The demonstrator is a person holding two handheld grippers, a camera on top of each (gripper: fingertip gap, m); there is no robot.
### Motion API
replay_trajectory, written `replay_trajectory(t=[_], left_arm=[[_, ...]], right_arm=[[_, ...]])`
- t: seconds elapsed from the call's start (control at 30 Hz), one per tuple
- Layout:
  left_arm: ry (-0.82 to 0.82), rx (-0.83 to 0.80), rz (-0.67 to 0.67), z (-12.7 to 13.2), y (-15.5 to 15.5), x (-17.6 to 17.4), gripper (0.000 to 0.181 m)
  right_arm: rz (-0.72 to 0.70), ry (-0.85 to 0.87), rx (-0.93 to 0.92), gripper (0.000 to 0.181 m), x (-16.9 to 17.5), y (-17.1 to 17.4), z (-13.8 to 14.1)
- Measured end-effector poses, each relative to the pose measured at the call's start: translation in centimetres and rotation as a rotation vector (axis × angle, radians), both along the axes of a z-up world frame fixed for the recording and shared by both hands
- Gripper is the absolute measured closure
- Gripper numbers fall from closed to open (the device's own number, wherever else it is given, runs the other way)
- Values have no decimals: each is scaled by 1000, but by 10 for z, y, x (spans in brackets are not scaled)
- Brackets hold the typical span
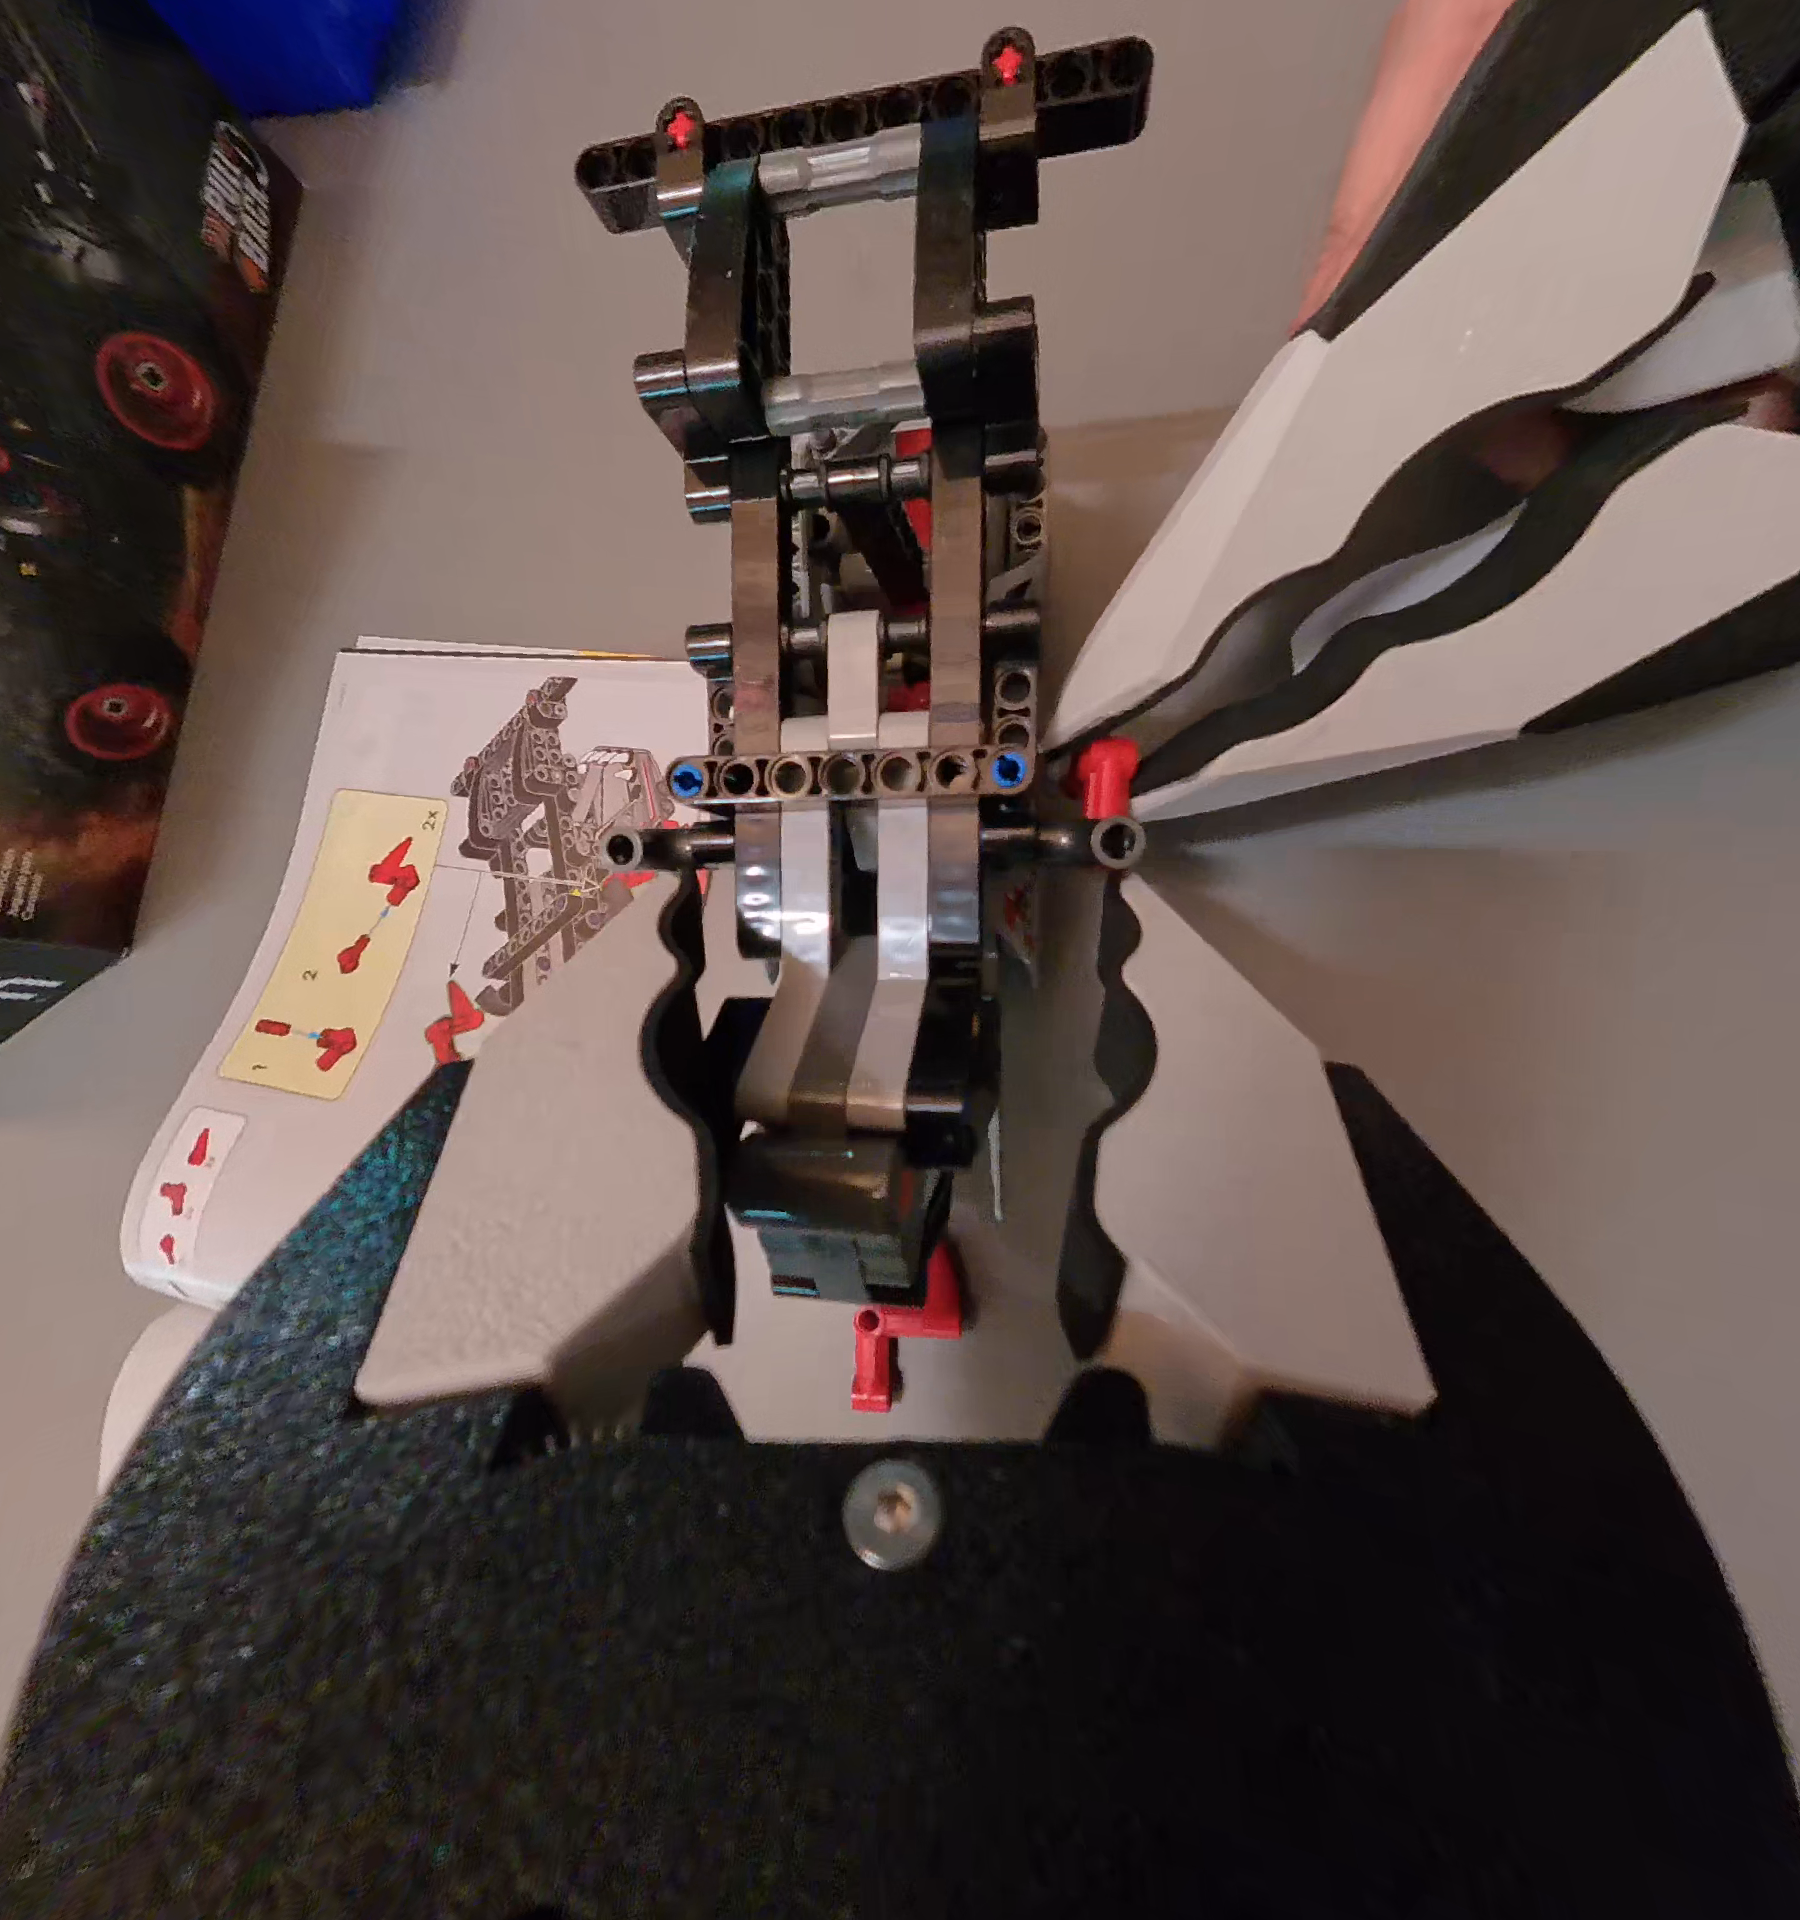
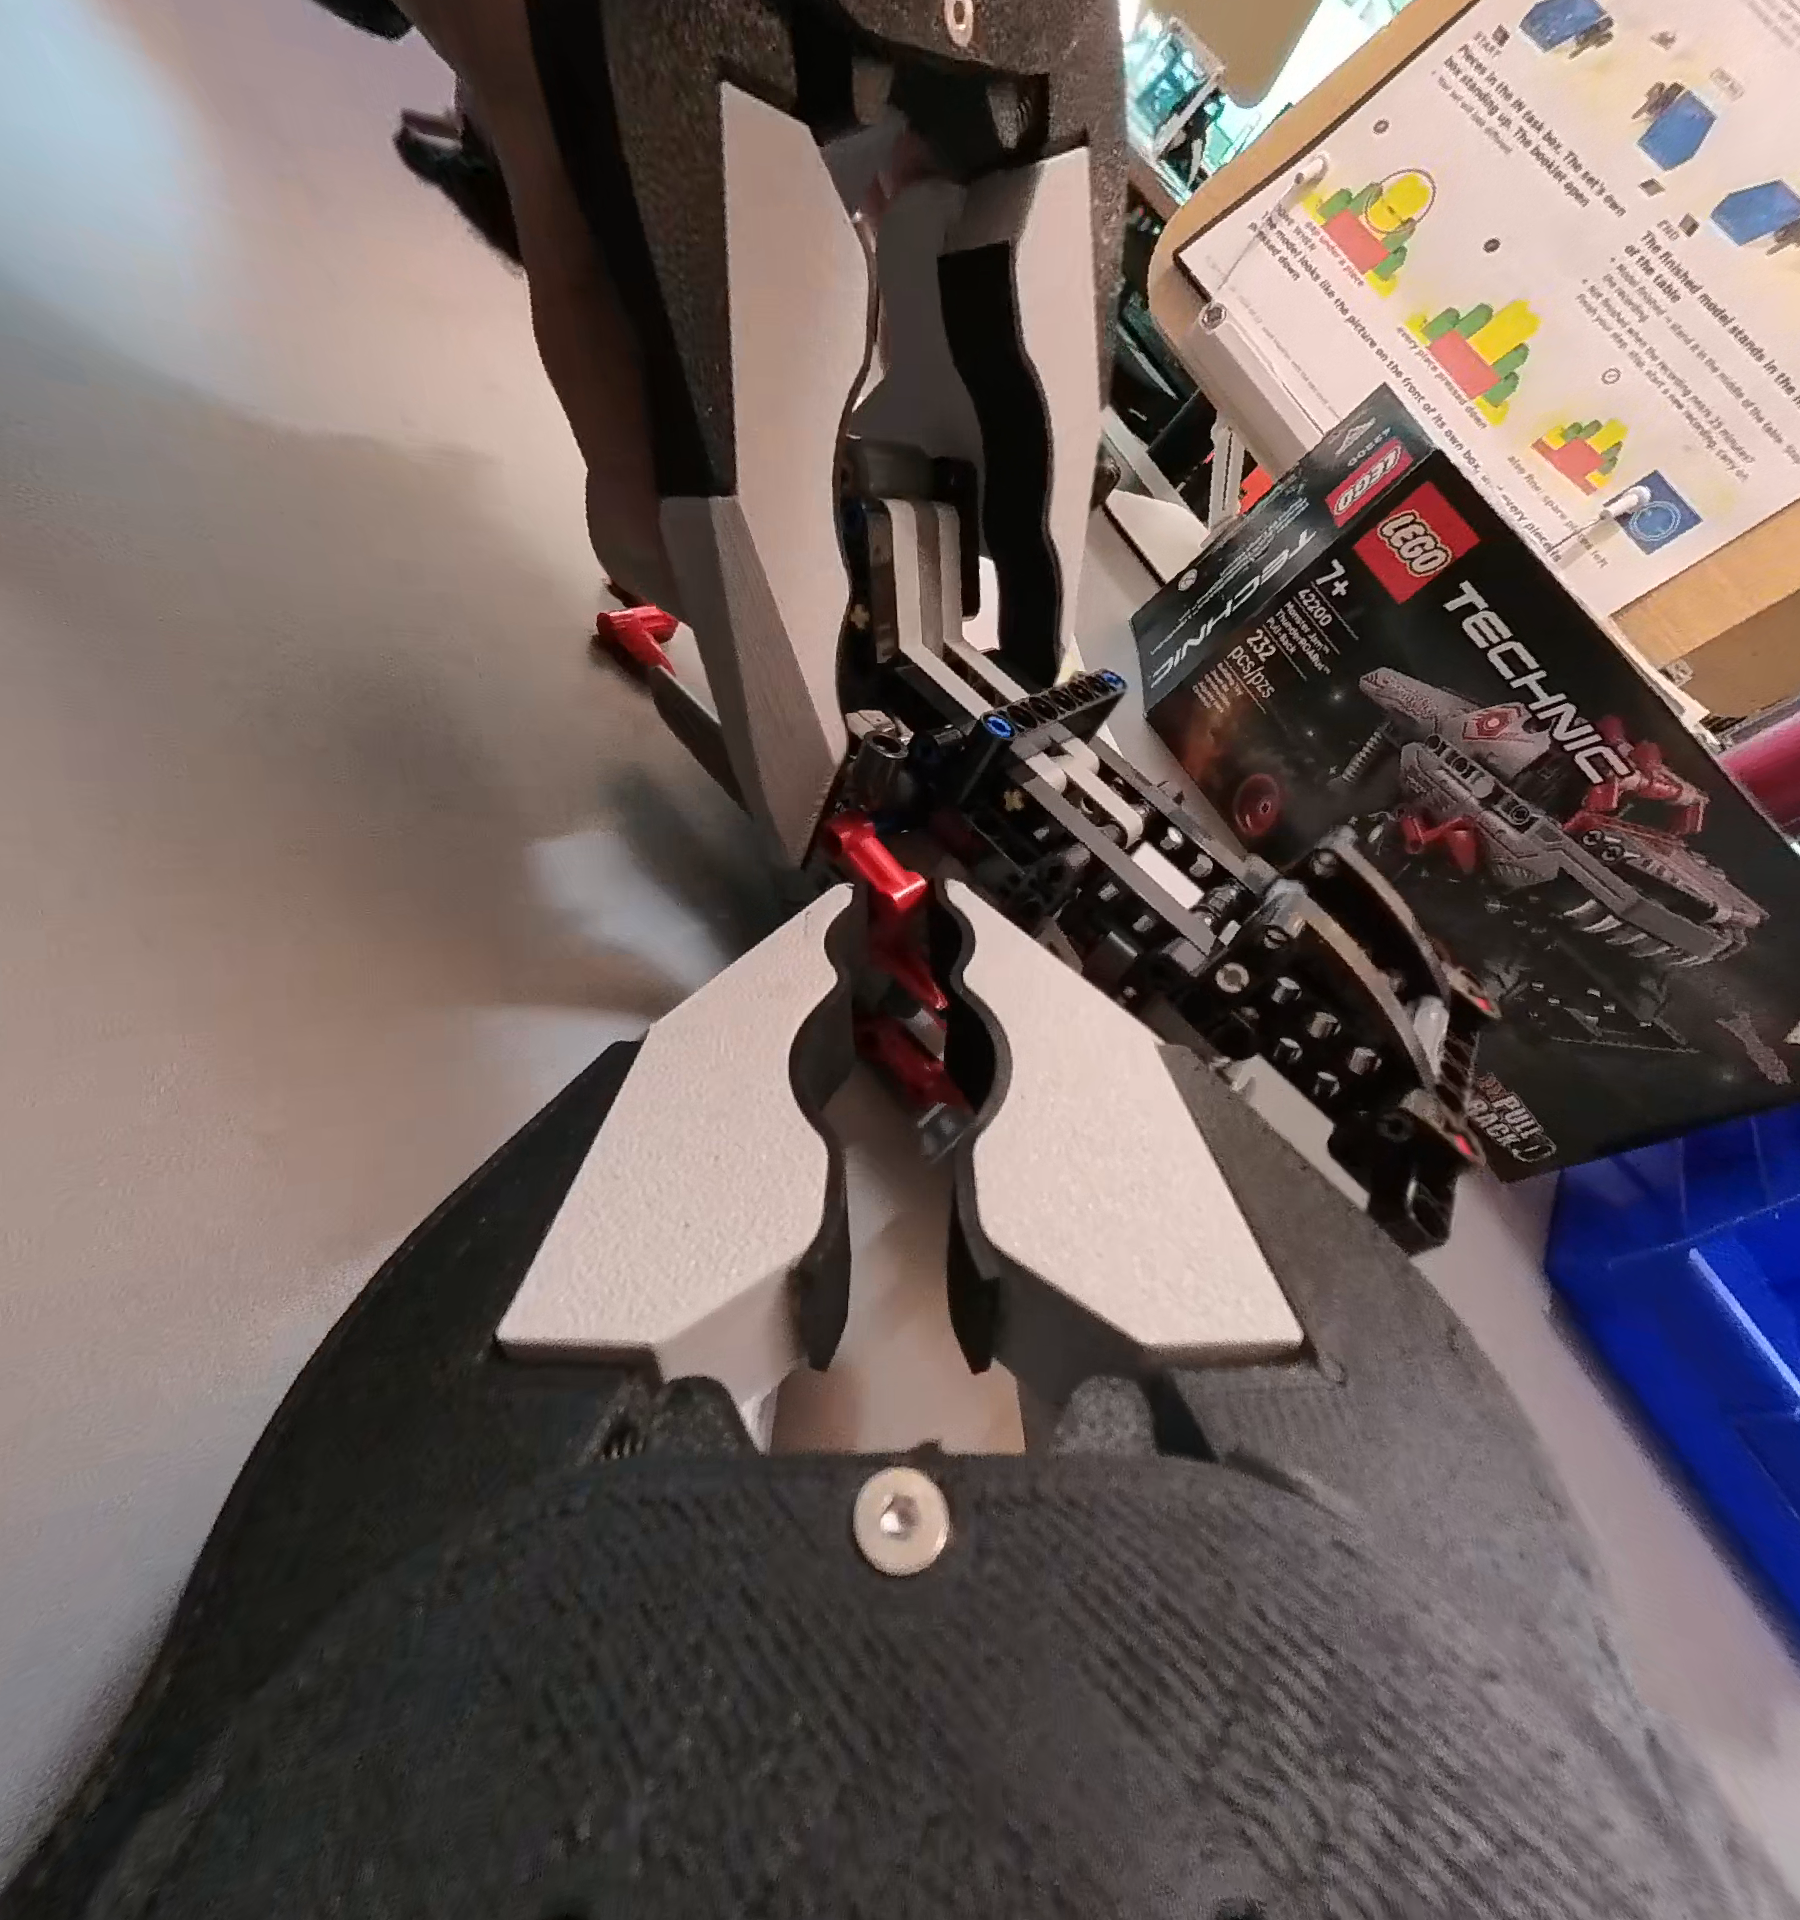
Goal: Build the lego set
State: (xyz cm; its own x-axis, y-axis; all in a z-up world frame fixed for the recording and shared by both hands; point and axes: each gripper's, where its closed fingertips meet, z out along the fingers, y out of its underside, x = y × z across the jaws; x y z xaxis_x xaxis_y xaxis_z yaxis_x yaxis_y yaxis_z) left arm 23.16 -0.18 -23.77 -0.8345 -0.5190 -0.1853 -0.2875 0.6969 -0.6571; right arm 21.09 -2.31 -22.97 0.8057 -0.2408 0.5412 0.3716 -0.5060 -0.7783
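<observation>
The black and grey lego model (image 1: 854, 644) stands between the fingers of my left gripper (image 1: 891, 914), which is shut on its lower end. My right gripper (image 1: 1130, 779) comes in from the right and is shut on a red connector piece (image 1: 1102, 771), held against the model's right side beside a black axle end (image 1: 1117, 840). In the right wrist view my right gripper (image 2: 891, 904) holds the red connector piece (image 2: 880, 883) at the model (image 2: 1239, 935), and the left gripper (image 2: 927, 727) grips the model from above.
An open instruction booklet (image 1: 356, 935) lies to the left. The set's box (image 1: 75, 468) (image 2: 1498, 810) stands behind, with a blue bin (image 2: 1727, 1330) beside it. A loose red piece (image 1: 891, 1340) (image 2: 636, 629) lies on the grey table. An instruction board (image 2: 1602, 260) stands at the back.
</observation>
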Motion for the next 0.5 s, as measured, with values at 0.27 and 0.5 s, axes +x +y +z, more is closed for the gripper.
replay_trajectory(t=[0.27, 0.5], left_arm=[[-48, -21, 8, -3, 1, 0, 107], [6, -126, 25, -1, -6, -1, 95]], right_arm=[[3, 36, 1, 172, 2, 1, -1], [-3, 30, -19, 172, 5, 0, -2]])
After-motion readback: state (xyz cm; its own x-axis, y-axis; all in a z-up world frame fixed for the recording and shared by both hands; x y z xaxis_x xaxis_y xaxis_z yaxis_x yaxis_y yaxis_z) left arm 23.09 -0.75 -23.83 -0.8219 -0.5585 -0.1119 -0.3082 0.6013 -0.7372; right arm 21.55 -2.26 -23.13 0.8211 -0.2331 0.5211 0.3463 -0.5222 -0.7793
